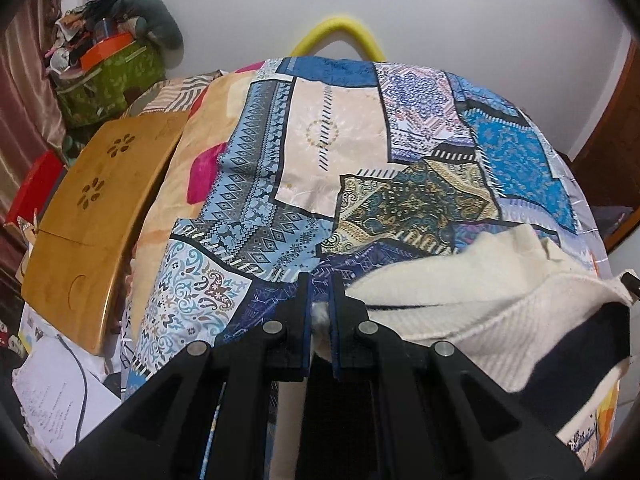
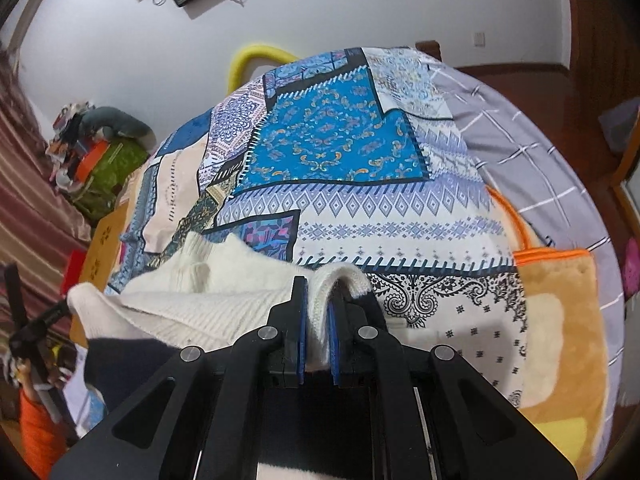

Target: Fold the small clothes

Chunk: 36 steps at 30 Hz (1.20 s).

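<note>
Cream knit garment (image 1: 472, 300) with a dark lower part hangs stretched between both tools over the patchwork bedspread (image 1: 320, 152); looks soft, light, floppy, so best held at edges or corners. Right gripper (image 2: 318, 316) is clamped on a ribbed cream fold. Left gripper (image 1: 320, 312) is nearly closed, pinching a bit of white fabric at the garment's edge.

Quilt (image 1: 320, 152): blue, cream, teal patchwork prints. Sweater (image 1: 480, 300): cream ribbed knit, navy inside. Tray (image 1: 100, 208): amber wood. Sheet (image 2: 520, 120): grey, white grid. Blanket (image 2: 560, 320): tan, orange trim.
</note>
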Motion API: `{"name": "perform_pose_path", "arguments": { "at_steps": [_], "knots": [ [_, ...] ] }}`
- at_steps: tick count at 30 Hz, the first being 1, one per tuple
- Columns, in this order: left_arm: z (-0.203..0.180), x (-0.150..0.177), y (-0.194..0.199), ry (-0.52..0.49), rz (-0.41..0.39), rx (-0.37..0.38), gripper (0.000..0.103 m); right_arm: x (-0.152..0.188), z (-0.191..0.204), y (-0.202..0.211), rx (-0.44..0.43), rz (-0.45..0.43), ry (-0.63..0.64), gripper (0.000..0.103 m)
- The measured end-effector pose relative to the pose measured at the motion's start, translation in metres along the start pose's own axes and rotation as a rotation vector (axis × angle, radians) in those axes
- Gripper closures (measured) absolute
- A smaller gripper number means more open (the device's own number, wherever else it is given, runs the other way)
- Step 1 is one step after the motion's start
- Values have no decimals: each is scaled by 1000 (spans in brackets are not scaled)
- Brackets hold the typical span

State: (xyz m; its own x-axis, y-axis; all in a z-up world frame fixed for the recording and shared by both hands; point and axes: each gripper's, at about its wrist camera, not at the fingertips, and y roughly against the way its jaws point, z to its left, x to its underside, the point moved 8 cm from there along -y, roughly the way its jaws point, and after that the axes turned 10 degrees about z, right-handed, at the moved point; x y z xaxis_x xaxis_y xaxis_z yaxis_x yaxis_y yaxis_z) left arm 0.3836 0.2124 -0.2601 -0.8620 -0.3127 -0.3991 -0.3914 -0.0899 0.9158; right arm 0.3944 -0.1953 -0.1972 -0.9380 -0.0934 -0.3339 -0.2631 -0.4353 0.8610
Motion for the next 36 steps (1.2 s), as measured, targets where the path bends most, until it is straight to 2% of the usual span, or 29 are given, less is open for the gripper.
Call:
{"name": "perform_pose_path", "arguments": {
  "at_steps": [6, 8, 11, 17, 20, 22, 24, 28, 31, 36],
  "knots": [
    [2, -6, 1, -20, -11, -50, 96, -3, -2, -2, -8, 21, 3, 94],
    [5, -8, 7, -13, -21, -60, 96, -5, -3, 3, -13, 15, -11, 91],
    [7, -10, 17, -1, -30, -46, 96, -12, -7, 15, 3, -23, -33, 80],
    [3, -8, 44, -33, -56, -52, 96, -13, 0, 38, 40, -39, 8, 78],
    [-3, -5, 56, -54, -67, -45, 93, -9, 11, 44, 66, -30, 62, 73],
    [-9, -1, 64, -70, -73, -31, 86, -5, 20, 47, 82, -34, 104, 66],
    [-18, 3, 72, -95, -83, -23, 80, -1, 33, 49, 104, -38, 155, 65],
    [-35, 13, 85, -149, -113, -17, 57, 9, 63, 46, 129, -36, 258, 62],
    [-46, 20, 87, -183, -120, -11, 49, 18, 85, 38, 136, -30, 327, 52],
    [-66, 37, 74, -227, -75, 24, 40, 35, 112, 10, 132, 22, 399, 52]
  ]
}}
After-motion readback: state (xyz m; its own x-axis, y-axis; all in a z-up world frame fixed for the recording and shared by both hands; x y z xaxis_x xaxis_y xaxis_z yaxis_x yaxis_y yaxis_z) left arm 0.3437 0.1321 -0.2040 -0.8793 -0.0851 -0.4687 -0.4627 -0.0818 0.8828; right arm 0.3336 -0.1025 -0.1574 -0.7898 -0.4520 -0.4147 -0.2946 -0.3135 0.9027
